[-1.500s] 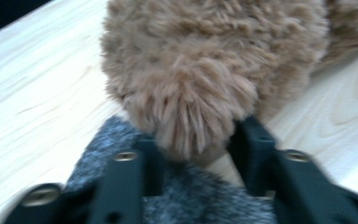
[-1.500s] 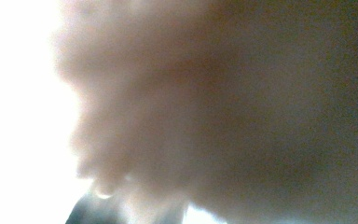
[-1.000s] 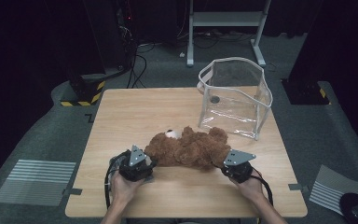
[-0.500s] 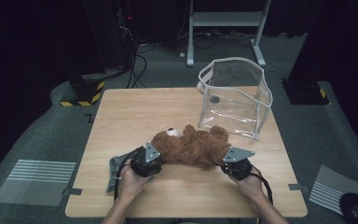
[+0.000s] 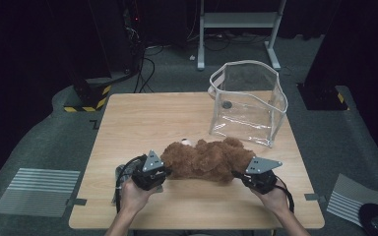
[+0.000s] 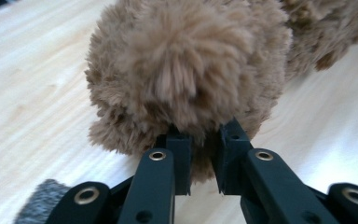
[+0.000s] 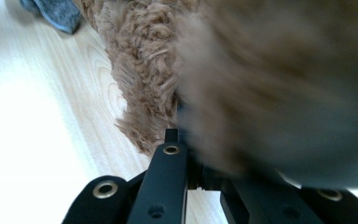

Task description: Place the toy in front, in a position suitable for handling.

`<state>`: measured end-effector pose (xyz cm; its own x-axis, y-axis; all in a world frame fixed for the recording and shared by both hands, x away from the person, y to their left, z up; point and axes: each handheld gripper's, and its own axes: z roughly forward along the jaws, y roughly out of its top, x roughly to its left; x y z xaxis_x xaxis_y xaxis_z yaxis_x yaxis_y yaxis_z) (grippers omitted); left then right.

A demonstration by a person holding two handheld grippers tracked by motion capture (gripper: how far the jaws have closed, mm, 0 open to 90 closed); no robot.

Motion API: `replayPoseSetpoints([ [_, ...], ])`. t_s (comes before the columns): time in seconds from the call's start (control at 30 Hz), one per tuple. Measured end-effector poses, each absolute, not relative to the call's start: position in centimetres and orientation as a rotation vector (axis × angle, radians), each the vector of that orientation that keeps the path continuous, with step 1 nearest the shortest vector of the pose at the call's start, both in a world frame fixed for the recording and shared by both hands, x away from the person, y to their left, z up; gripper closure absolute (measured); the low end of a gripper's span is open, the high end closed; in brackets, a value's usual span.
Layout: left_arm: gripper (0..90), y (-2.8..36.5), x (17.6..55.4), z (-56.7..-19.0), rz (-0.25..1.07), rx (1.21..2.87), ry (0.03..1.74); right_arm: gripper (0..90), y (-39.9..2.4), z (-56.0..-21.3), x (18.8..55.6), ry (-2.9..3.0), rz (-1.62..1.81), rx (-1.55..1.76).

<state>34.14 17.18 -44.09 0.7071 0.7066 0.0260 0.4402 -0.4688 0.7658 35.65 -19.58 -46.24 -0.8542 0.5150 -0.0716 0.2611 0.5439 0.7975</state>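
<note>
Wooden table (image 5: 142, 123); clear plastic bag (image 5: 248, 101) upright at its far right. Brown plush bear (image 5: 204, 160) lying near front edge. Left gripper (image 5: 156, 173): jaws just closing, pinching bear's fur. Right gripper (image 5: 250, 176): clamped on bear's opposite end.

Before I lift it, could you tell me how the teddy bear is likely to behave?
The teddy bear looks soft and shaggy, so it will probably sag between the left tool and the right tool, which pinch its opposite ends. It seems light for its bulk. The deep pile may let a grip on fur alone slip.
</note>
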Motion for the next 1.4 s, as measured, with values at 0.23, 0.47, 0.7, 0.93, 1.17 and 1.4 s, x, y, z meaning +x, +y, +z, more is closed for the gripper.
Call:
replayPoseSetpoints([
  [0.23, 59.4, 16.9, 37.3, -44.5, 0.444, 2.035, 1.029, 83.2, -19.9, -45.8, 38.0, 2.453, 1.238, 0.821],
  [0.47, 39.8, 17.1, 38.0, -45.6, 0.517, 2.032, 1.091, 78.9, -18.6, -47.4, 39.8, 2.430, 1.092, 0.907],
  [0.7, 35.1, 16.9, 38.8, -45.7, 0.511, 2.002, 1.087, 79.3, -18.7, -48.2, 41.0, 2.412, 1.098, 0.958],
  [0.93, 38.2, 16.6, 40.8, -45.8, 0.500, 1.975, 1.152, 77.7, -18.5, -49.4, 42.6, 2.410, 1.066, 1.015],
  [1.17, 39.3, 16.5, 40.7, -45.8, 0.530, 2.009, 1.152, 55.9, -19.7, -49.7, 41.5, 2.413, 1.034, 0.907],
  [1.4, 36.1, 16.2, 40.7, -45.9, 0.506, 2.023, 1.119, 46.5, -19.5, -50.5, 40.2, 2.456, 0.942, 0.754],
])
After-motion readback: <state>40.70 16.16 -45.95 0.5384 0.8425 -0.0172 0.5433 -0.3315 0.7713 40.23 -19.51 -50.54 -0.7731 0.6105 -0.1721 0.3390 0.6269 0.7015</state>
